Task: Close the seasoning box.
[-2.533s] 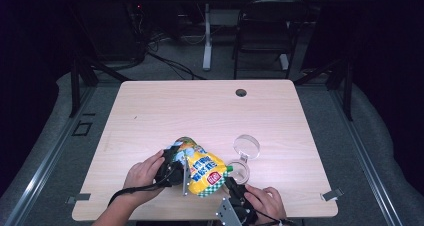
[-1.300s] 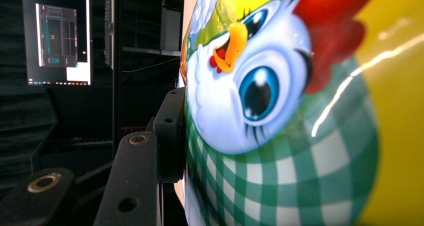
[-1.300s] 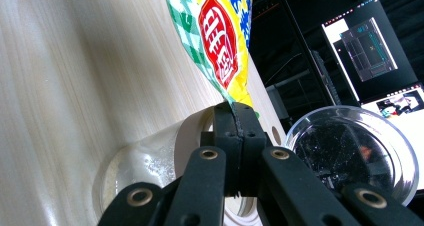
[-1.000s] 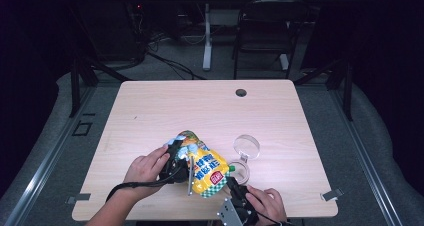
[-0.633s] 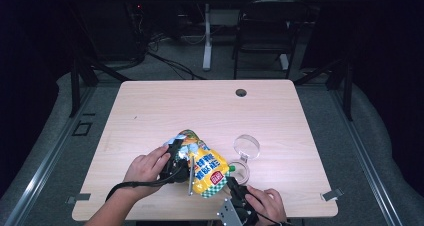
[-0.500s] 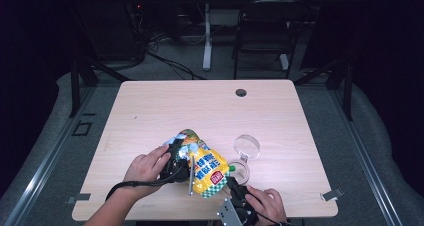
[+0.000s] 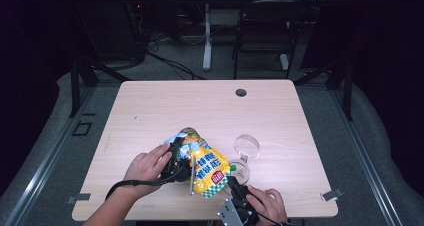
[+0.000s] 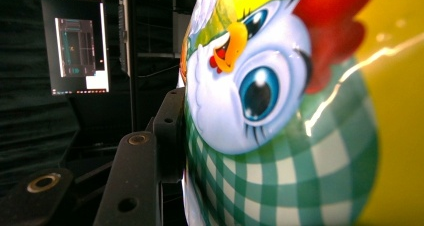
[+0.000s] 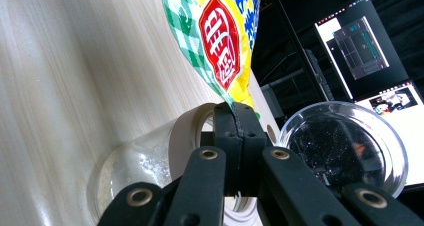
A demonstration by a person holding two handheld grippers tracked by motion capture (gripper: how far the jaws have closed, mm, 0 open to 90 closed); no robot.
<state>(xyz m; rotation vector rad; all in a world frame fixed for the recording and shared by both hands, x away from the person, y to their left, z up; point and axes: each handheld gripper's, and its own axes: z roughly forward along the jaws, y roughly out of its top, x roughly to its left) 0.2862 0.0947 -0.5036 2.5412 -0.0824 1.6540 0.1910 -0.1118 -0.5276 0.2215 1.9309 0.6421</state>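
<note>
Gripping the yellow snack bag (image 7: 206, 167) with its cartoon chicken, left tongs (image 7: 181, 156) clamp its side, right tongs (image 9: 235, 117) pinch its corner.

One yellow snack bag (image 7: 206, 167) sits near the middle of the table (image 7: 150, 106). Two clear round pieces at its three o'clock: one jar (image 7: 240, 170) and one lid (image 7: 246, 147). Two grippers are in play, left gripper (image 7: 182, 153) at nine o'clock, right gripper (image 7: 235, 190) at five. Two monitors (image 9: 372, 51) glow.
</note>
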